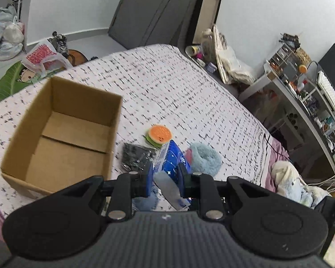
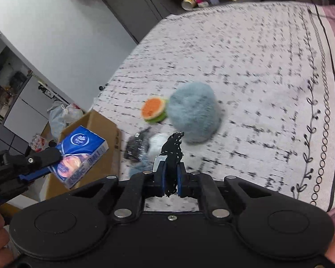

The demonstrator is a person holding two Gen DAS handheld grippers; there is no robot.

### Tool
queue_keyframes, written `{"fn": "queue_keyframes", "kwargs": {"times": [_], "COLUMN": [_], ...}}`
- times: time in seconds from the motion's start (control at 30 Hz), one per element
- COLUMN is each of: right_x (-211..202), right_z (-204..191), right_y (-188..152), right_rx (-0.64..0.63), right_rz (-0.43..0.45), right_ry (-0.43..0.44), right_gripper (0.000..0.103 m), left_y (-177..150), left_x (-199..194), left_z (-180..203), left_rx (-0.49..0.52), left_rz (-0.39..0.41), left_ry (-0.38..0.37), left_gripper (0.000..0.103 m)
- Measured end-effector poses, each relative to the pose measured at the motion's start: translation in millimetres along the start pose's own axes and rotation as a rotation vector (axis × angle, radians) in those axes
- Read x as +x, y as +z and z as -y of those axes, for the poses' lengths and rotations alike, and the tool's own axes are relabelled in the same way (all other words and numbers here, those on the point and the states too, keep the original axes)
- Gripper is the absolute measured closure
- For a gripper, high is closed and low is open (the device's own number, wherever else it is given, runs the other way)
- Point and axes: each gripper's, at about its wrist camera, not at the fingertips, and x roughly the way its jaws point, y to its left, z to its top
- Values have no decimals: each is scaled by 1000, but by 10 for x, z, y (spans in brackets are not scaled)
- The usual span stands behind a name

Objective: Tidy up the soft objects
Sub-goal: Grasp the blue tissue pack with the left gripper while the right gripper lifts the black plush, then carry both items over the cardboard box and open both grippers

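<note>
Ahead, cardboard box (image 1: 62, 131) open-topped, uncluttered.

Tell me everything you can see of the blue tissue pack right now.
The tissue pack is a soft rectangular packet in glossy blue wrap, with a round white logo on its broad face, white edging and a pinkish patch near one end. The left gripper is shut on it, pads pressing its sides. It is held tilted in the air, clear of the bedspread, beside the open cardboard box. Nothing else touches it.
</note>
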Motion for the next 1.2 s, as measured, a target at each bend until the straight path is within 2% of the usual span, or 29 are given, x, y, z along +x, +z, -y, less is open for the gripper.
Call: {"fn": "queue_keyframes", "kwargs": {"times": [0.13,0.27,0.83,1.0,1.2], "right_x": [-112,-235,-335,-206,12], "right_z": [-254,-565,-1288,-1551,-1727], "right_y": [26,69,56,55,44], "right_rx": [-21,-74,-141,-210,-226], "right_rz": [24,65,123,113,94], "right_ry": [-19,10,41,46,69], "right_gripper": [93,93,93,93,93], "left_y": [53,108,402,491,570], "left_x": [-120,-232,-588,-557,-451], "left_z": [-134,-254,-870,-1073,-1298], "left_rx": [-22,-46,-93,-126,-148], "left_rz": [30,50,152,151,152], "left_ry": [6,6,19,18,20], "left_gripper": [82,82,82,82,82]}}
